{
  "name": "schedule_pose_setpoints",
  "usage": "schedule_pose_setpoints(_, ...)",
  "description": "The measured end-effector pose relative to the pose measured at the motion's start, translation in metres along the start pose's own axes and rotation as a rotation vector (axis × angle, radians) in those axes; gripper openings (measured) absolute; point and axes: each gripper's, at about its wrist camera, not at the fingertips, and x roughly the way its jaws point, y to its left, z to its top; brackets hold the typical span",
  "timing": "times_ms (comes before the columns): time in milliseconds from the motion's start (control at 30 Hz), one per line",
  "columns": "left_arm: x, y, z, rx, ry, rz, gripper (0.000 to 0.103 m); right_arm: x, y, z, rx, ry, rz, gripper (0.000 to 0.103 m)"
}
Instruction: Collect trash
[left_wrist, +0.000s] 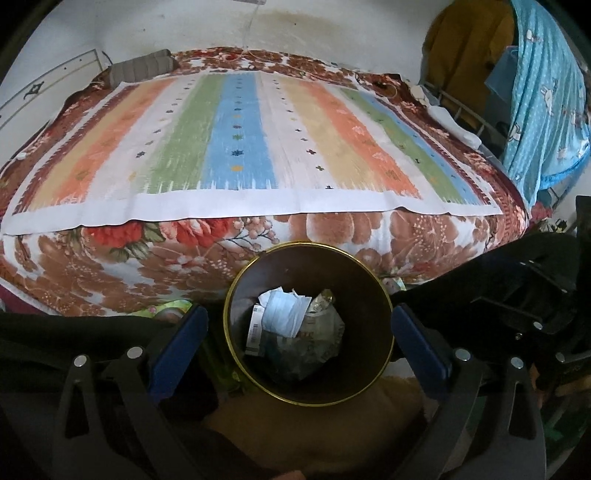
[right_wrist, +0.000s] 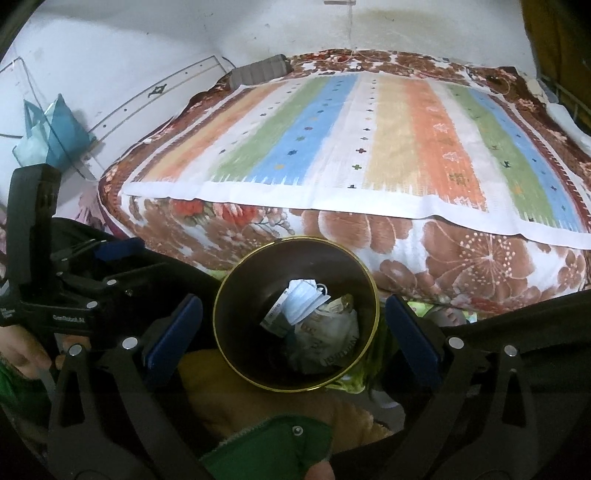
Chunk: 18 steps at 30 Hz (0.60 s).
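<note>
A dark round bin with a gold rim (left_wrist: 308, 243) stands on the floor against the foot of the bed. In it lie a pale blue face mask (left_wrist: 282, 312), a barcoded slip and crumpled printed paper (left_wrist: 325, 332). My left gripper (left_wrist: 299, 313) hangs over the bin, open wide, with a blue pad on either side of the rim and nothing between them. My right gripper (right_wrist: 293, 302) is open the same way above the same bin (right_wrist: 295, 239). The mask (right_wrist: 304, 299) and crumpled paper (right_wrist: 328, 332) lie below it. The two grippers are side by side.
The bed (left_wrist: 240, 140) carries a striped sheet over a floral blanket (right_wrist: 461, 258). A blue cloth (left_wrist: 546, 92) hangs at the right and a blue bag (right_wrist: 51, 133) by the left wall. A tan plush thing (right_wrist: 229, 391) lies by the bin. A person's green sleeve (right_wrist: 273, 443) shows.
</note>
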Motion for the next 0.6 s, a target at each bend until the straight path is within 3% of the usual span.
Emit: schedule_pose_setpoints(600,0.0021,0.0057,0.0013,-0.024,0.011,-0.007,0.097,0.0037,0.0029,-0.0021,-0.014,0.016,0.013,0.094)
